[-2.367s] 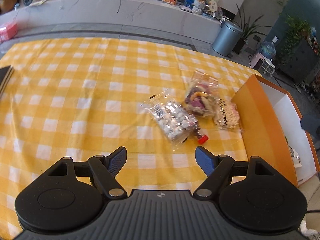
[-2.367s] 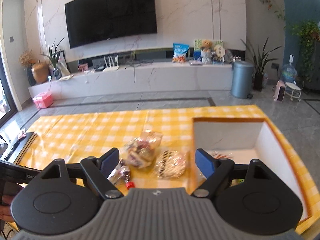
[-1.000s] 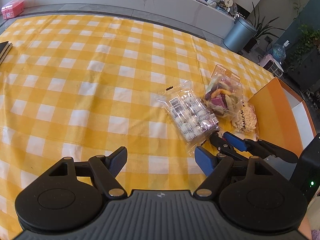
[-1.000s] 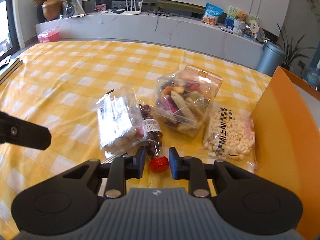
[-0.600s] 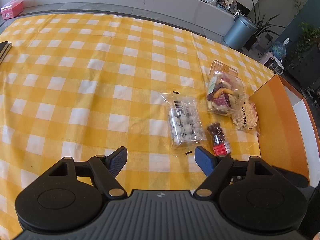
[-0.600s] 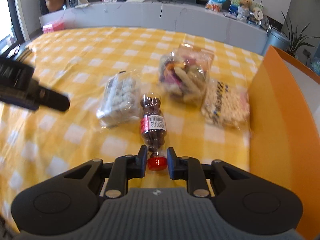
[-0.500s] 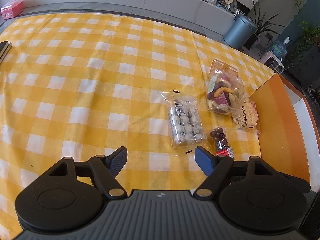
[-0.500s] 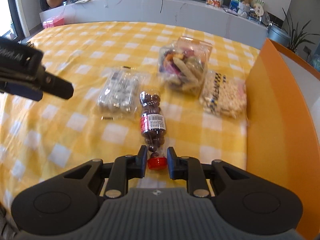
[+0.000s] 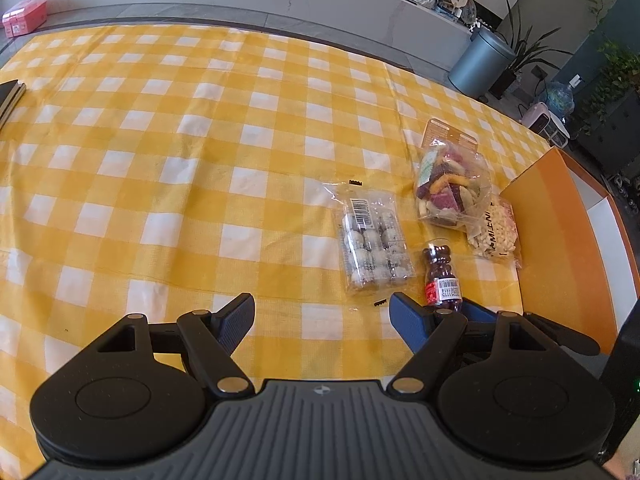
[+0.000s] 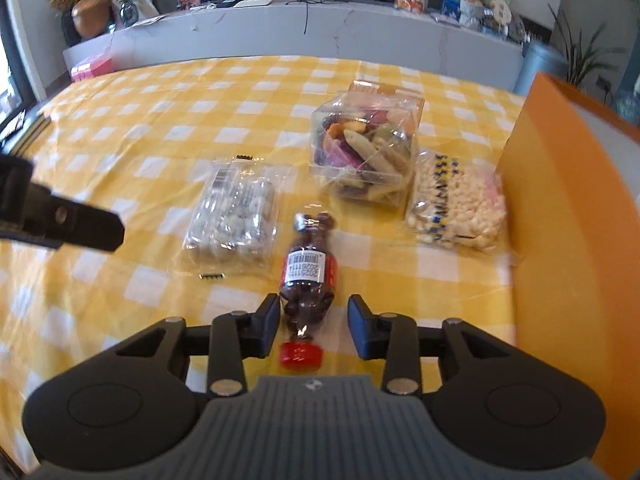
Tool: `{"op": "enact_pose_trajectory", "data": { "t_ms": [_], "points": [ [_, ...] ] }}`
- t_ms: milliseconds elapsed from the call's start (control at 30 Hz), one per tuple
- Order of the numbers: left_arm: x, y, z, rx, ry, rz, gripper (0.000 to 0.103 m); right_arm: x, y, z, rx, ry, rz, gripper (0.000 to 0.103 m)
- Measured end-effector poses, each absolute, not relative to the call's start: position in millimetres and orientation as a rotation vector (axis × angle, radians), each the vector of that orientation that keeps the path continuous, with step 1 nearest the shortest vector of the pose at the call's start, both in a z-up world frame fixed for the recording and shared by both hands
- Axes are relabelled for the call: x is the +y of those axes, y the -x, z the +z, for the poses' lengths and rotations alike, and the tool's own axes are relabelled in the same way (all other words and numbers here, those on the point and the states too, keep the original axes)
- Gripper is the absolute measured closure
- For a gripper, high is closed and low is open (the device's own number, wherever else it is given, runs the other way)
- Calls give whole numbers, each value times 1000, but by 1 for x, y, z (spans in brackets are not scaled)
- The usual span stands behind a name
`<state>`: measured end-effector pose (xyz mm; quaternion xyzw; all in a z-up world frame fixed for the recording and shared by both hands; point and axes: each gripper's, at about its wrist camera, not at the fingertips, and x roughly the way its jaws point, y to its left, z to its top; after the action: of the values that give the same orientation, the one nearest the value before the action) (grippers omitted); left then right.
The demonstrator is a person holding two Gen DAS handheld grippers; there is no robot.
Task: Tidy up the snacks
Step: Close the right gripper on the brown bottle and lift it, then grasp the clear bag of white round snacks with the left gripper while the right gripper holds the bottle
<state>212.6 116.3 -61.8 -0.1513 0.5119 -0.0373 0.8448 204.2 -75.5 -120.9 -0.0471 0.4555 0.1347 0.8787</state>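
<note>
Lying flat on the yellow checked tablecloth [image 9: 168, 184], the small bottle of chocolate candies [image 10: 308, 270] runs lengthwise straight away from the right gripper [image 10: 313, 326], its red cap [image 10: 301, 354] nearest the camera and its rounded far end pointing toward the other snacks. The jaws are opening at this moment; the bottle's neck sits between them, with a clear gap on the right side and the left pad close to the bottle or just off it, so nothing is pressed. Because the long axis lines up with the pointing direction of the gripper, a fresh grasp across the narrow body looks easy from this hand. The left gripper [image 9: 322, 316] hovers with its jaws wide and nothing between them, over bare cloth to the left of the bottle; the right hand is plainly the nearer one. Just left of the bottle lies the clear pack of wrapped sweets [image 10: 234, 216], near but apart. Beyond it sits the clear box of mixed crisps [image 10: 366, 152], and to the right of that the bag of pale puffs [image 10: 456, 208], which lies against or just beside the wall of the orange box [image 10: 560, 220]. That box stands along the right, its open top likely the goal; the path from bottle to box passes near the puffs bag, while the cloth to the left is open.
</note>
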Motion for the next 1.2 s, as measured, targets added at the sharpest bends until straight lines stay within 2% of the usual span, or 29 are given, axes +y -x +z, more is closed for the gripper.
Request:
{"op": "enact_pose_trajectory", "data": {
  "t_ms": [167, 267, 333, 767, 867, 933, 1200],
  "points": [
    [117, -213, -62, 1081, 317, -79, 13, -68, -211, -124, 909, 112, 262, 60],
    [116, -213, -63, 1085, 313, -78, 13, -69, -214, -127, 882, 101, 267, 60],
    [115, -213, -64, 1086, 309, -79, 13, -73, -213, -127, 865, 80, 277, 68],
    [101, -210, -75, 1117, 266, -99, 13, -108, -180, -122, 930, 134, 249, 68],
    [97, -208, -75, 1115, 252, -114, 13, -113, -179, -124, 909, 110, 259, 67],
    [95, -207, -75, 1116, 235, -118, 13, -115, -181, -125, 889, 92, 253, 62],
    [90, -206, -83, 1133, 169, -86, 13, -114, -184, -126, 881, 88, 219, 63]
  ]
}}
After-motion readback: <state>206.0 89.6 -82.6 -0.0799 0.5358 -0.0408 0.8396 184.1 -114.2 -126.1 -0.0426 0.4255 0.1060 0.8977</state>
